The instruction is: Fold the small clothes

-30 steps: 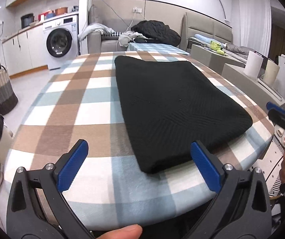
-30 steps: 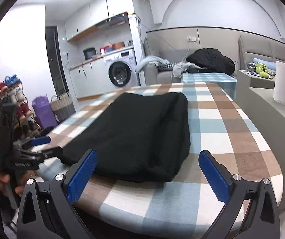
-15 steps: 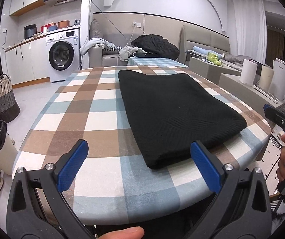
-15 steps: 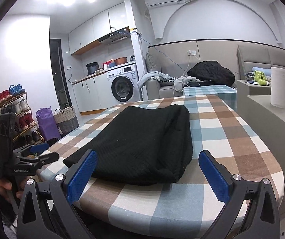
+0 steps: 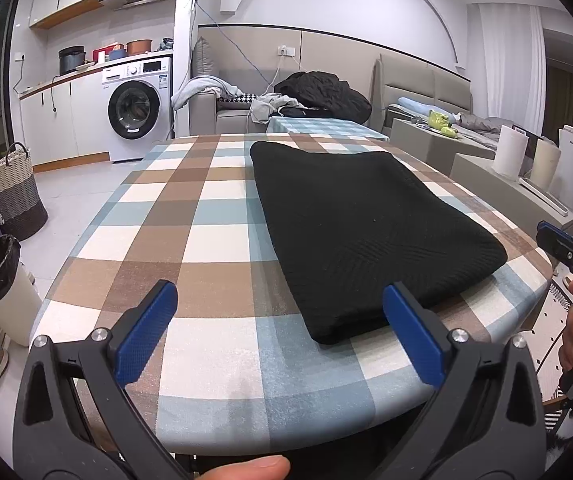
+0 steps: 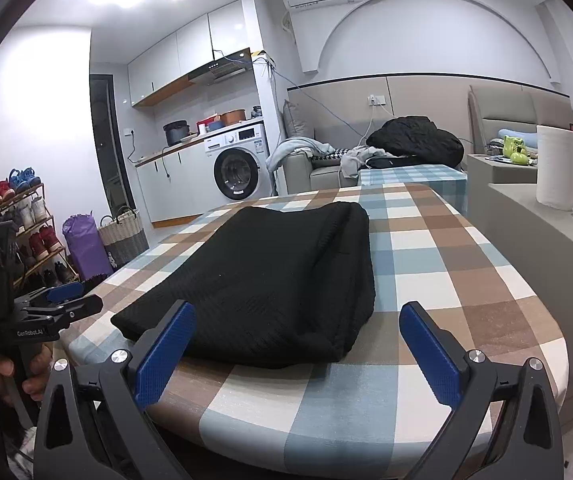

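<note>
I've backed both tools away from the tabletop over the last second, which suggests this fold is done. My left tool gapes wide and holds nothing; the right tool likewise. The black garment lies folded flat ahead, nearer the left tool's right finger, and just beyond the right tool's left finger.

folded garment on table, sofa seemingly behind
</note>
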### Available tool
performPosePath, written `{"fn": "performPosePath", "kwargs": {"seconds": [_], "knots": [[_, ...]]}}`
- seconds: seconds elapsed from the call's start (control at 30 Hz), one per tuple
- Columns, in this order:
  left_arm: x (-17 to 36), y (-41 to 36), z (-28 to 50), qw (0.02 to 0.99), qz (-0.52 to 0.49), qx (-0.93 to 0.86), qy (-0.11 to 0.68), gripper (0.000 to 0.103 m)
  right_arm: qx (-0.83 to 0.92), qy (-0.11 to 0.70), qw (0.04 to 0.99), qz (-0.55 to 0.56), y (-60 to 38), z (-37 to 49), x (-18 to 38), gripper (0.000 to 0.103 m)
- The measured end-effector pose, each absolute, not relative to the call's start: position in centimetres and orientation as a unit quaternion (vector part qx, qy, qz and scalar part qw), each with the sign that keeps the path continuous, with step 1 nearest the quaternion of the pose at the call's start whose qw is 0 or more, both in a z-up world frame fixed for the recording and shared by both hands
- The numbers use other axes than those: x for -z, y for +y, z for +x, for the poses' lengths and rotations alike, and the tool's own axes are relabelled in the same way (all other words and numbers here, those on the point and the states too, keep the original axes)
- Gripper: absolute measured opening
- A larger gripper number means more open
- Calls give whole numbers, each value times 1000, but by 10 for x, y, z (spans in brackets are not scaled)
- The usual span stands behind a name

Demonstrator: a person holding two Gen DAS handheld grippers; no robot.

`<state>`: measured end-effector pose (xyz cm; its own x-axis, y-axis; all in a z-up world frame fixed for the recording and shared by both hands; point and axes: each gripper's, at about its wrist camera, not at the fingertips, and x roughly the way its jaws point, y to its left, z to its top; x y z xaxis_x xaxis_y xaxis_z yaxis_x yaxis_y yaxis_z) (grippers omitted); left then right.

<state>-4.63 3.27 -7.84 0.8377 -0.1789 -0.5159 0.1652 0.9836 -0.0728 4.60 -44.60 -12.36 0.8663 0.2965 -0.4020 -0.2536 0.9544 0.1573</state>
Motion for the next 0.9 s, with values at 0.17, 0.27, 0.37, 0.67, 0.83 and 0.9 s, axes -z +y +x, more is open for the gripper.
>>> {"fn": "performPosePath", "kwargs": {"seconds": [0.17, 0.27, 0.37, 0.67, 0.83, 0.9], "knots": [[79, 33, -46, 958, -14, 89, 271, 102, -144, 216, 965, 47, -445, 47, 125, 103], [79, 33, -46, 958, -13, 89, 271, 102, -145, 218, 964, 43, -444, 47, 126, 103], [79, 33, -46, 958, -13, 88, 271, 102, -144, 217, 965, 40, -443, 47, 126, 103], [83, 36, -43, 956, -23, 89, 279, 102, -144, 218, 964, 39, -443, 47, 127, 103], [86, 37, -40, 955, -26, 86, 282, 102, -144, 218, 964, 38, -443, 47, 127, 103], [87, 37, -40, 955, -26, 85, 283, 102, -144, 218, 964, 38, -444, 47, 127, 103]]}}
